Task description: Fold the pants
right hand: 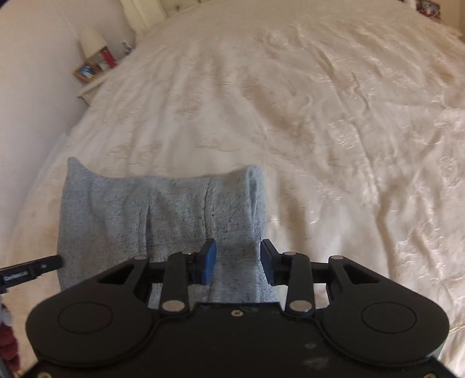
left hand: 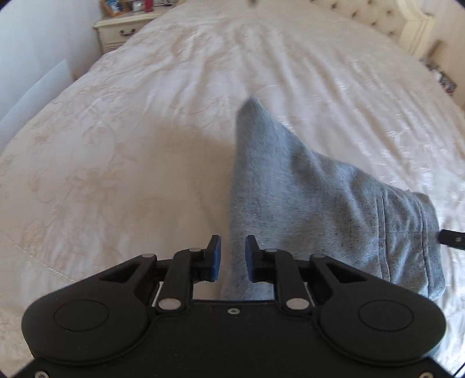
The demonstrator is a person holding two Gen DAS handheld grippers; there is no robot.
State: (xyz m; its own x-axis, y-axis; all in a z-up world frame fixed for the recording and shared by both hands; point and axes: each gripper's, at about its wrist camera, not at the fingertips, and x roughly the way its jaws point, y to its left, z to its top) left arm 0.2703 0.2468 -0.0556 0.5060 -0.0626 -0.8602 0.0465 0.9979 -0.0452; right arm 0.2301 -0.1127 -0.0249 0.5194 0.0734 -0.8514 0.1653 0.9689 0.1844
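Grey heathered pants (left hand: 314,209) lie folded in a bundle on the cream bedspread (left hand: 130,139). My left gripper (left hand: 233,258) is open, its blue-padded fingers straddling the pants' left edge near me. In the right wrist view the pants (right hand: 162,215) lie ahead and left, with a folded edge on the right. My right gripper (right hand: 238,261) is open over the pants' right near corner. The right gripper's tip shows at the right edge of the left wrist view (left hand: 452,240); the left gripper's tip shows at the left edge of the right wrist view (right hand: 32,269).
A cream nightstand (left hand: 122,32) with framed pictures stands at the bed's far left. A tufted headboard (left hand: 363,14) is at the far end. A lamp (right hand: 91,43) and picture frame (right hand: 85,70) sit beside the bed. The wrinkled bedspread (right hand: 334,116) stretches ahead.
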